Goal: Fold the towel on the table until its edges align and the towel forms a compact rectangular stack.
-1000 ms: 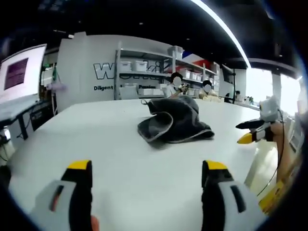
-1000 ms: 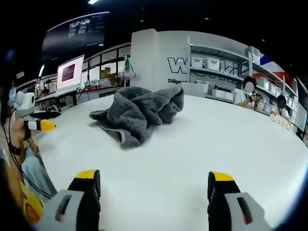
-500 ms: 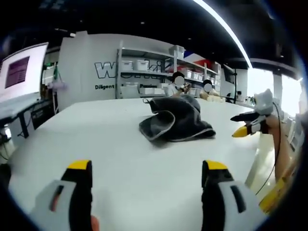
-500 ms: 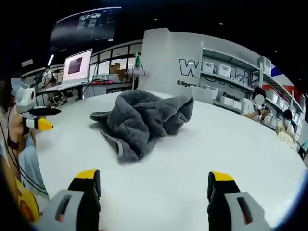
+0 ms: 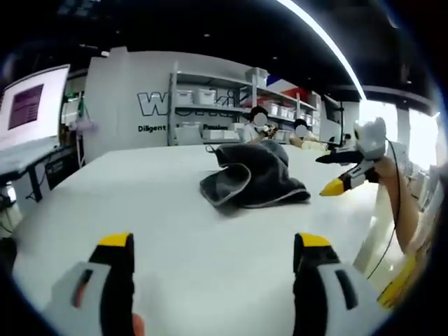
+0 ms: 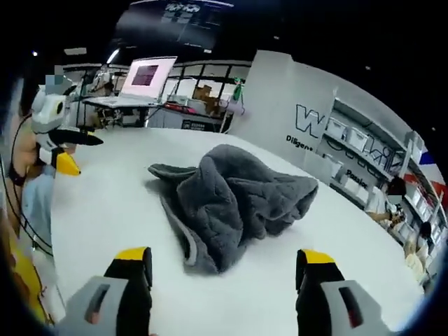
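1. A crumpled grey towel (image 6: 234, 203) is seen lying in a heap on the white table (image 6: 105, 210), at the centre of the right gripper view and just above centre in the left gripper view (image 5: 253, 183).
2. The right tongs (image 6: 220, 273) are held wide open at the bottom of the frame, nothing gripped, their yellow tips just short of the towel's near edge.
3. The left tongs (image 5: 212, 255) are likewise spread wide and empty, well apart from the towel.
4. The right tongs are also seen at the right of the left gripper view (image 5: 327, 172), jaws parted, near the towel.
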Demonstrator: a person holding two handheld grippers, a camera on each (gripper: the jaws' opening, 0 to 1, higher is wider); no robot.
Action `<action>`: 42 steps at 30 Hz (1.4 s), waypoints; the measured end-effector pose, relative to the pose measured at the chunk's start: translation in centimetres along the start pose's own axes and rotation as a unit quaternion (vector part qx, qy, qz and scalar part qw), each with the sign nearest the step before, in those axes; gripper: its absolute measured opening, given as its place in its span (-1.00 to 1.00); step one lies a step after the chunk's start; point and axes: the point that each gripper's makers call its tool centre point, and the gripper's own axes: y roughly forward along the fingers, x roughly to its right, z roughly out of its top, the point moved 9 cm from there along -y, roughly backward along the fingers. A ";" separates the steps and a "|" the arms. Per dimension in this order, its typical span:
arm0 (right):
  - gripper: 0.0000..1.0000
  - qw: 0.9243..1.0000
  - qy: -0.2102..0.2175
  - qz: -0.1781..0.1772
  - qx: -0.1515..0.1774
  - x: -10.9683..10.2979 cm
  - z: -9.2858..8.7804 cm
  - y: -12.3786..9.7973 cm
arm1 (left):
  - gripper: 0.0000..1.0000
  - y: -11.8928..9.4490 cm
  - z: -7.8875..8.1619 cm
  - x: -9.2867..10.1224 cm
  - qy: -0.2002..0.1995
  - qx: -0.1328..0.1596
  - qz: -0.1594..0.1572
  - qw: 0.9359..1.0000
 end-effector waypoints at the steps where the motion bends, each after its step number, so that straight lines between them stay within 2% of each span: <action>1: 0.70 1.000 -0.007 0.006 0.002 -0.5 0.2 0.4 | 0.99 0.0 0.0 0.0 0.000 0.001 0.000 1.000; 8: 0.44 0.998 -0.055 0.039 0.003 -2.9 1.8 2.8 | 0.99 -0.5 0.0 -0.2 -0.001 0.005 0.000 1.000; 13: 0.05 0.992 -0.093 0.082 0.013 -4.9 3.1 4.4 | 0.99 -0.7 -0.2 -0.7 -0.005 0.006 0.004 1.000; 16: -0.26 0.987 -0.122 0.106 0.010 -6.0 3.5 5.6 | 0.99 -0.7 -0.3 -1.0 -0.008 0.007 0.003 1.000; 18: -0.37 0.984 -0.128 0.122 0.005 -6.6 3.7 6.3 | 0.99 -0.7 -0.4 -1.1 -0.010 0.007 0.003 1.000; 24: -0.40 0.981 -0.132 0.141 -0.009 -7.2 4.9 8.8 | 0.99 -0.9 -0.7 -1.7 -0.016 0.011 0.005 1.000; 26: -0.41 0.983 -0.104 0.149 -0.026 -7.2 4.9 9.4 | 0.99 -1.0 -0.8 -1.9 -0.019 0.012 0.006 1.000; 28: -0.41 0.983 -0.068 0.168 -0.024 -7.2 5.2 10.1 | 0.99 -1.1 -0.9 -2.0 -0.021 0.013 0.008 1.000; 30: -0.44 0.983 -0.051 0.173 -0.029 -7.0 5.2 10.5 | 0.99 -1.1 -1.0 -2.1 -0.022 0.013 0.009 1.000; 39: -0.46 0.988 -0.044 0.143 -0.043 -5.5 5.1 12.5 | 0.99 -0.9 -1.3 -2.3 -0.027 0.012 0.007 1.000; 42: -0.51 0.989 -0.023 0.141 -0.043 -4.9 5.0 13.0 | 0.99 -0.9 -1.3 -2.4 -0.028 0.013 0.006 0.999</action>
